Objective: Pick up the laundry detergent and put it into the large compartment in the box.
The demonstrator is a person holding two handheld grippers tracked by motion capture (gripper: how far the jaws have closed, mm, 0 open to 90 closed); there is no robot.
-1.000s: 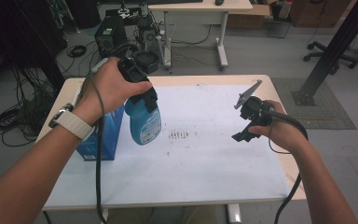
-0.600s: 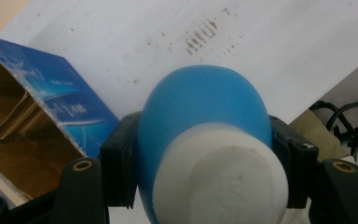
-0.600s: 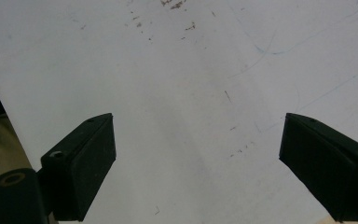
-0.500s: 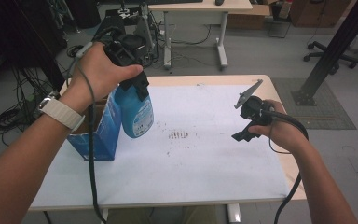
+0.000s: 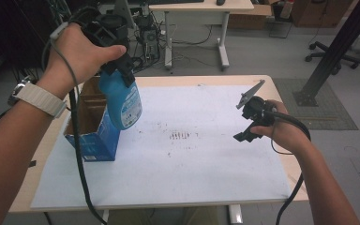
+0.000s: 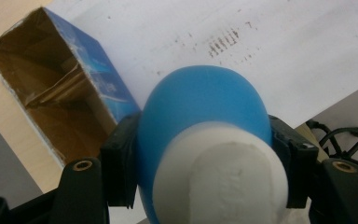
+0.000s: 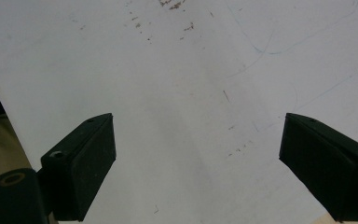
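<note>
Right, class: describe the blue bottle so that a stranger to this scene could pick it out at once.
Start at the white sheet covering the table, then go to its left edge, where an open blue carton stands. Just above the carton hangs the blue bottle, clamped in the left tool. Unlike the boxy carton, it is rounded, smooth and white-capped.

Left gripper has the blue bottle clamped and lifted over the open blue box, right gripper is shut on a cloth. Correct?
Not quite. The right gripper is open and holds nothing: in the right gripper view its fingers stand wide apart over the bare white sheet. The rest holds: the left gripper clamps the blue bottle above the open blue box.
</note>
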